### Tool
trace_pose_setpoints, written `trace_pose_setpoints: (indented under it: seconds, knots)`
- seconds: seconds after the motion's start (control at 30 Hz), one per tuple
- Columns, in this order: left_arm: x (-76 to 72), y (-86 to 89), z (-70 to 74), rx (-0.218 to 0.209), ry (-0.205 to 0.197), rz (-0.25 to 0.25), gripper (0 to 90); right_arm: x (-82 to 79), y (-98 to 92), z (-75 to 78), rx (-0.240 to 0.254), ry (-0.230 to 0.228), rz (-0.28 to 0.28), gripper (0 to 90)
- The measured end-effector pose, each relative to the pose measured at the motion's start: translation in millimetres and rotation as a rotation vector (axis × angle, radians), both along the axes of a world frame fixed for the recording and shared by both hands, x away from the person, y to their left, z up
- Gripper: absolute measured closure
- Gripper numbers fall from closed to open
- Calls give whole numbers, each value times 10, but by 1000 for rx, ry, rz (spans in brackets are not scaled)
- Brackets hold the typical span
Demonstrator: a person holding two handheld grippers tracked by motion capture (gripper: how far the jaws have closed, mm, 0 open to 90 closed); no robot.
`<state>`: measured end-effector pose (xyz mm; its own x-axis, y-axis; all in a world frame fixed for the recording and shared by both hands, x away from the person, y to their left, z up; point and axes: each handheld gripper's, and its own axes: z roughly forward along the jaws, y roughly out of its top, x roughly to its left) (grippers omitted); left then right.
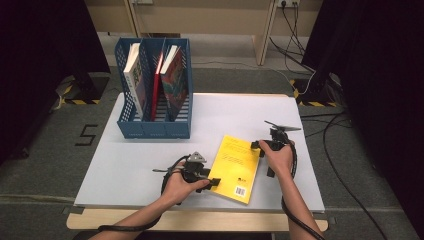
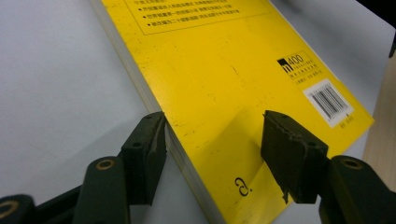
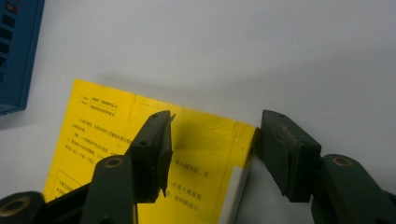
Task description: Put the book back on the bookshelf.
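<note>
As the high view looked down on the white table [image 1: 150, 160], one yellow book [image 1: 235, 167] lay flat, back cover up, in the lower centre of the frame. One blue file rack [image 1: 152, 125] with three slots stood at the upper left of the table and held three upright books [image 1: 172, 80]. Two hands were in the frame, each with one gripper. The left gripper [image 1: 215, 182] sat at the book's lower left corner, and the right gripper [image 1: 255, 145] sat at its upper right corner.

In the left gripper view, the left gripper [image 2: 212, 140] had its two black jaws spread wide. One jaw stood at the left of the frame against the book's page edge, the other over the yellow book [image 2: 224, 70] at the right; whether that one touched the cover could not be told. One barcode [image 2: 329, 100] showed at the right of the frame.

In the right gripper view, the right gripper [image 3: 212, 144] was likewise wide open, straddling the corner of the yellow book [image 3: 116, 126]. Its left jaw was above the cover and its right jaw just beside the edge, gripping nothing. One corner of the blue file rack [image 3: 16, 51] showed at the upper left.
</note>
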<state>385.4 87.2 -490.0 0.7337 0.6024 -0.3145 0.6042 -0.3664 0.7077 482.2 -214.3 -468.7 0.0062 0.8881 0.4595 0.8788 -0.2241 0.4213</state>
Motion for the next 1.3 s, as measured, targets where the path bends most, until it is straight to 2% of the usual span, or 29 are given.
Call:
trace_pose_setpoints:
  seconds: [0.07,0.1,0.23,0.3,0.37,0.43,0.5,0.63,0.83,0.93,0.97,1.07,1.13,1.17,1.3]
  knots:
    - [-12,-12,-2,-8,8,-13,414,29,25,-21,45,-3,10,467]
    - [-19,-17,-1,-8,10,-13,415,42,48,-38,46,-17,20,468]
    - [13,3,0,-15,27,-7,421,68,108,-5,11,-2,48,465]
    - [42,23,2,-22,24,11,426,98,85,-3,16,2,56,466]
    - [61,32,15,-27,16,21,429,133,66,11,33,-9,36,456]
    - [72,31,19,-24,8,26,432,176,61,13,10,-29,38,440]
    - [81,18,5,-15,4,25,432,211,70,3,16,-20,43,437]
    - [84,9,-5,-24,6,29,443,272,90,-16,4,-39,49,435]
    - [102,-20,-5,-19,9,16,463,284,102,-20,-24,-46,92,431]
    - [111,-21,-6,-14,13,8,461,291,98,-18,-20,-39,91,448]
    - [114,-25,-2,-11,14,5,459,293,113,-9,-27,-27,88,452]
    - [120,-29,6,-2,17,-2,456,294,177,4,-75,-26,99,456]
    - [125,-24,4,-5,20,-7,455,299,170,2,-74,-26,110,458]
    - [132,-20,2,-8,24,-12,455,306,157,-3,-66,-26,111,458]
    - [132,-27,12,3,28,-14,453,331,59,-30,30,-14,105,479]
